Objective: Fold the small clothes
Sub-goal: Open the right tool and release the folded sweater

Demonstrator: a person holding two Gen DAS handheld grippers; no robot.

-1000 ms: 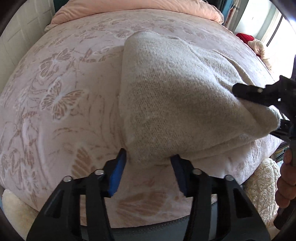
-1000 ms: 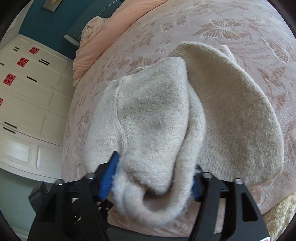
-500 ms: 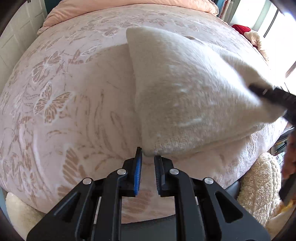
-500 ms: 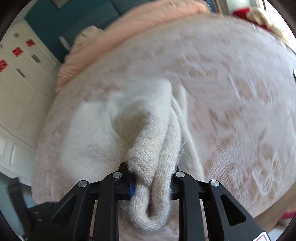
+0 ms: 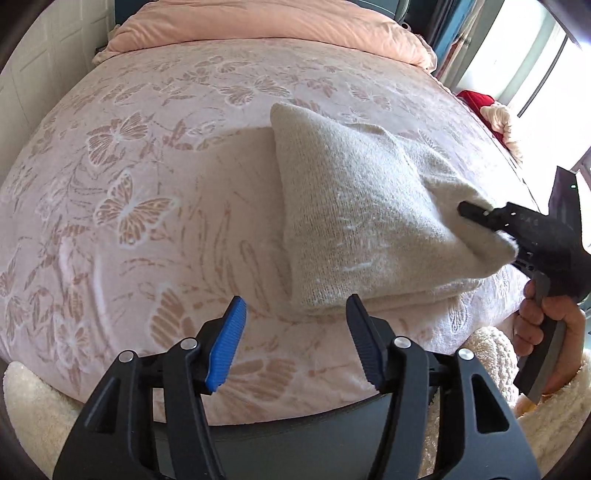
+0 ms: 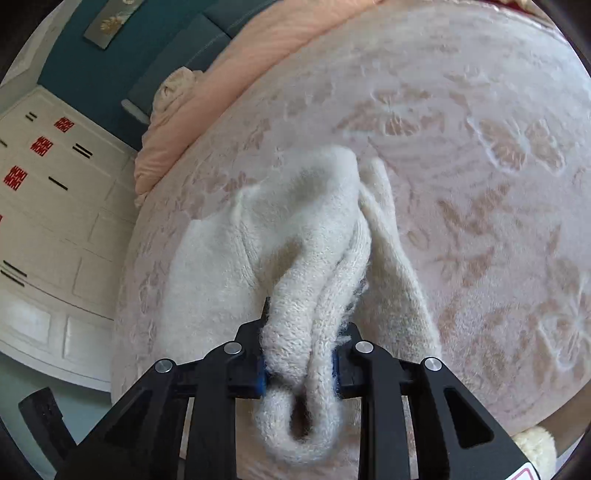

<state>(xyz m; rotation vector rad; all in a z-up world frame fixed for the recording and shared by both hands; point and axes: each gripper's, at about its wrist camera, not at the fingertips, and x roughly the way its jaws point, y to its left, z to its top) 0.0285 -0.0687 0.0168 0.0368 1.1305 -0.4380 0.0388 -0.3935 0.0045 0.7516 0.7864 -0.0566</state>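
Note:
A cream knitted garment (image 5: 362, 221) lies folded on the pink butterfly bedspread (image 5: 147, 192), its right end lifted. My left gripper (image 5: 295, 336) is open and empty, just in front of the garment's near corner. My right gripper (image 6: 299, 365) is shut on the bunched right end of the garment (image 6: 295, 251) and holds it up off the bed; it also shows in the left wrist view (image 5: 524, 229) at the right.
A peach duvet (image 5: 266, 26) lies across the head of the bed. White wardrobe doors (image 6: 48, 229) stand on the far side. A fluffy cream rug (image 5: 491, 354) lies by the bed's near corner. Red and cream items (image 5: 487, 110) sit near the window.
My left gripper has opened again after being shut half a second ago, and has drawn back a little. My right gripper closed on the garment's end and lifted it.

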